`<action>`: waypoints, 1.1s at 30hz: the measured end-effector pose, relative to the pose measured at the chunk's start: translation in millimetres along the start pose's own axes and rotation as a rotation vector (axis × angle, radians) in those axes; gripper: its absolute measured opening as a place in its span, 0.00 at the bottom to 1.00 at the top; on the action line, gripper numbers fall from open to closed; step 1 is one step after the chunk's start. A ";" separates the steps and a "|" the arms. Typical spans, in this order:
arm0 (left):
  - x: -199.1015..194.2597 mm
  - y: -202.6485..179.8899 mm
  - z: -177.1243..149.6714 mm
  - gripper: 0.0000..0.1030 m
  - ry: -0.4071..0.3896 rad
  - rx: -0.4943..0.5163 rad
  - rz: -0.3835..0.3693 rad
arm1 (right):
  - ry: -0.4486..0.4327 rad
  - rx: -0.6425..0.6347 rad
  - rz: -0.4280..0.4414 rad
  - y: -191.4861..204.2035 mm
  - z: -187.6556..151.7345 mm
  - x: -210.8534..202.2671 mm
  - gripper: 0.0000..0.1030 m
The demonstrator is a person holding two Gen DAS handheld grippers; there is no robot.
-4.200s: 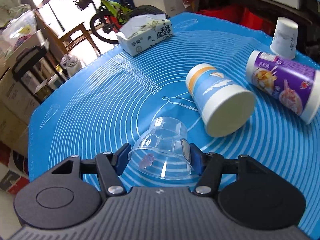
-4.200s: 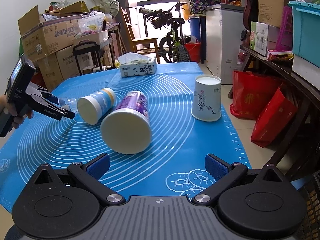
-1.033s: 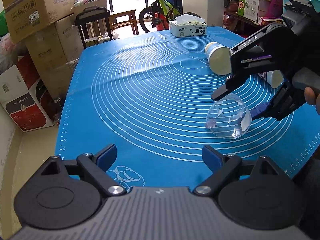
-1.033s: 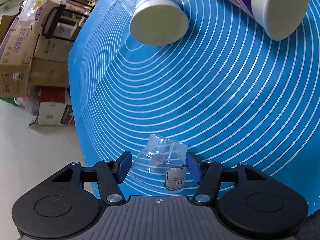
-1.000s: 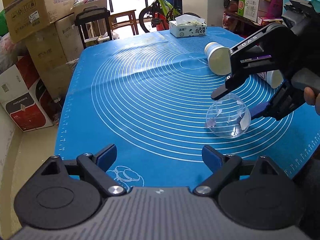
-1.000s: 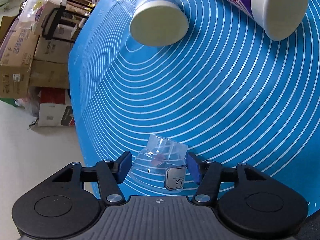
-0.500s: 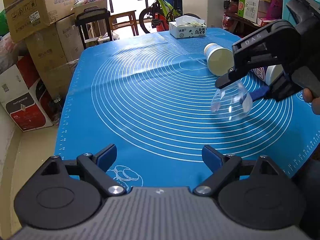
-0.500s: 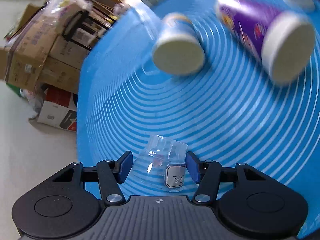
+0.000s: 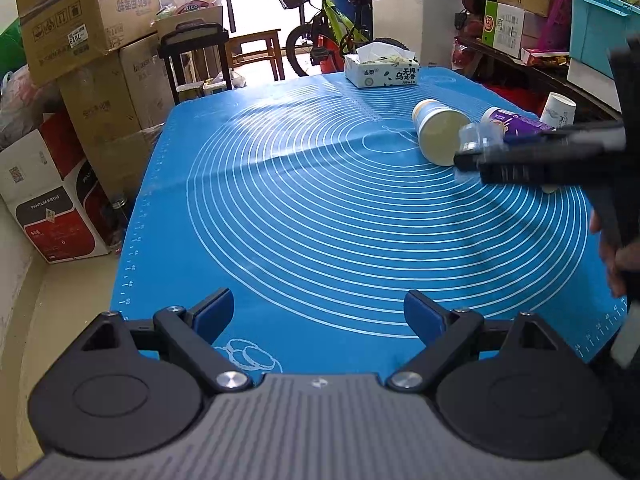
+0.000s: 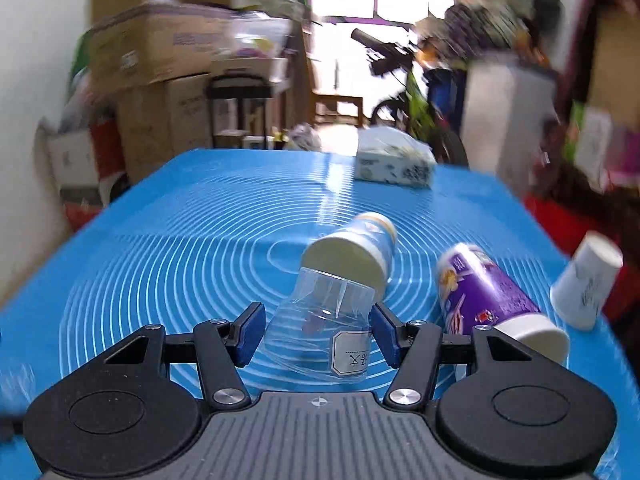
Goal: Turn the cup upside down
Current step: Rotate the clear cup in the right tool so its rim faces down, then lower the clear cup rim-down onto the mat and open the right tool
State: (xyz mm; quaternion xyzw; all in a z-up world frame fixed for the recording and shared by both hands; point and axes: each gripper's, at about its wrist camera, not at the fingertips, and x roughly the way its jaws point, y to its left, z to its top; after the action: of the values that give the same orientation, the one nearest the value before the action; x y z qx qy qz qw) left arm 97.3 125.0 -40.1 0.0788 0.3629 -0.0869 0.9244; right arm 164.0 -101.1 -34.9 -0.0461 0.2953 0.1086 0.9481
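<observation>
The right gripper [image 10: 318,334] pinches the clear plastic cup [image 10: 324,332] between its blue pads, low in the centre of the right wrist frame, above the blue silicone mat [image 10: 168,264]. The left gripper [image 9: 319,314] is spread wide and holds nothing. A white-and-blue paper cup [image 9: 438,138] lies on its side at the centre right.

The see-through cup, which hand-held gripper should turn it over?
Right. The right hand-held gripper already clamps the clear cup above the blue mat; the left hand-held gripper is open, empty and far away.
</observation>
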 end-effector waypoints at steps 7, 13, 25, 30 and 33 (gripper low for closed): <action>-3.5 -1.2 -1.5 0.89 -0.010 -0.015 0.006 | -0.004 -0.110 0.032 19.9 -19.9 -10.0 0.60; -6.3 -4.7 -2.4 0.89 -0.041 -0.052 0.014 | 0.022 -0.107 0.057 16.9 -30.4 -17.1 0.61; -15.6 -19.1 -6.8 0.89 -0.089 -0.130 0.052 | 0.041 -0.107 0.106 9.3 -37.1 -30.9 0.81; -25.7 -25.7 -12.7 0.89 -0.109 -0.161 0.072 | 0.029 -0.081 0.123 -1.2 -34.9 -52.3 0.85; -33.4 -33.1 -15.8 0.92 -0.119 -0.168 0.099 | 0.009 -0.066 0.142 -11.1 -35.5 -75.8 0.94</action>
State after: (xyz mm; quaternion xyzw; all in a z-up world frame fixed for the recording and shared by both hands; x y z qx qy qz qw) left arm 55.7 99.6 -31.4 0.0137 0.3090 -0.0152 0.9509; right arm 86.3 -130.9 -20.6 -0.0568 0.2984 0.1849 0.9346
